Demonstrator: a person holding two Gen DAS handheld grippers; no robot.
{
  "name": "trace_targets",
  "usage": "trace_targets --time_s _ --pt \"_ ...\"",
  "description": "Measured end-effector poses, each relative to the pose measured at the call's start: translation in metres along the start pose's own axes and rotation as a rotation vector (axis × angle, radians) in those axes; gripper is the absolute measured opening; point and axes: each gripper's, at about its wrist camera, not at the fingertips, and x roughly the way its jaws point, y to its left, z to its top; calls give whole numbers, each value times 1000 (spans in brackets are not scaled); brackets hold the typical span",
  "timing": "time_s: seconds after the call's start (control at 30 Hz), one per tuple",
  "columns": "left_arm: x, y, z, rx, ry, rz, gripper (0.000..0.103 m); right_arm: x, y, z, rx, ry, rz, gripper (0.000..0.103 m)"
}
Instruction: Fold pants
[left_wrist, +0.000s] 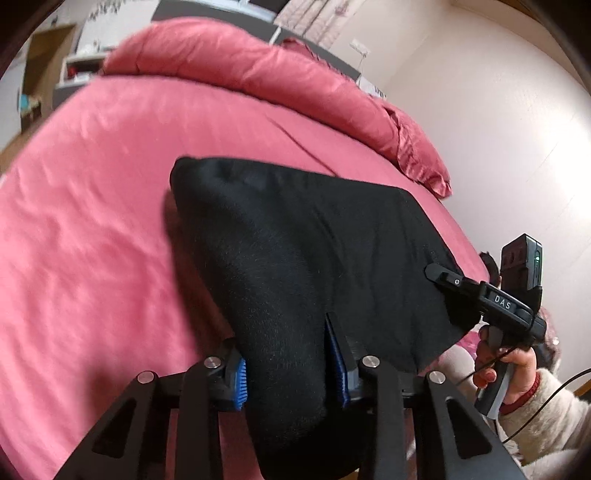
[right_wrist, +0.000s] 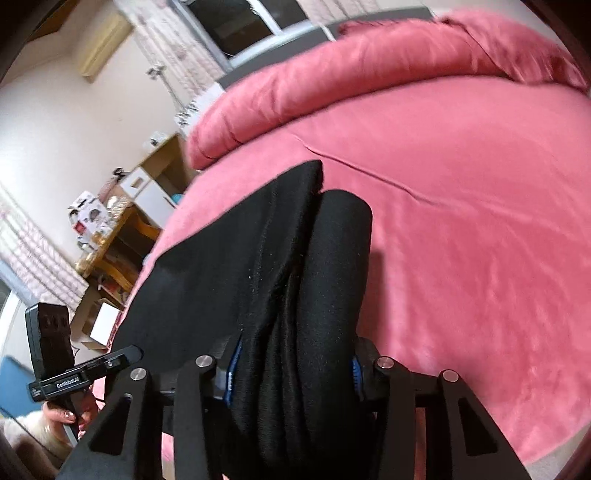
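The black pants (left_wrist: 306, 251) hang lifted over the pink bed, stretched between both grippers. My left gripper (left_wrist: 291, 373) is shut on a bunched thick fold of the pants; its blue pads (left_wrist: 241, 382) press the cloth from both sides. My right gripper (right_wrist: 291, 373) is shut on another bunched edge of the pants (right_wrist: 258, 258). In the left wrist view the right gripper (left_wrist: 439, 275) shows at the right, clamped on the cloth's edge. In the right wrist view the left gripper (right_wrist: 129, 356) shows at the lower left by the cloth's edge.
The pink bed sheet (left_wrist: 92, 221) spreads below and ahead, with a rolled pink duvet (left_wrist: 240, 70) and a pillow (left_wrist: 417, 147) at the far side. A wooden desk with clutter (right_wrist: 107, 240) stands beside the bed. A white wall (left_wrist: 498, 129) is on the right.
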Motion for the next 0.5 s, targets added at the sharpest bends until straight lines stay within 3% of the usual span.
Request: trace_targets --time_s 0.23,0.37,0.5 --pt "-16 41 60 34 -89 126 36 59 41 47 -58 -59 59 45" --pt "-3 71 107 53 -113 188 36 105 58 86 -74 -87 70 45" --pt "16 100 133 56 -123 213 38 134 62 110 -88 -96 59 45"
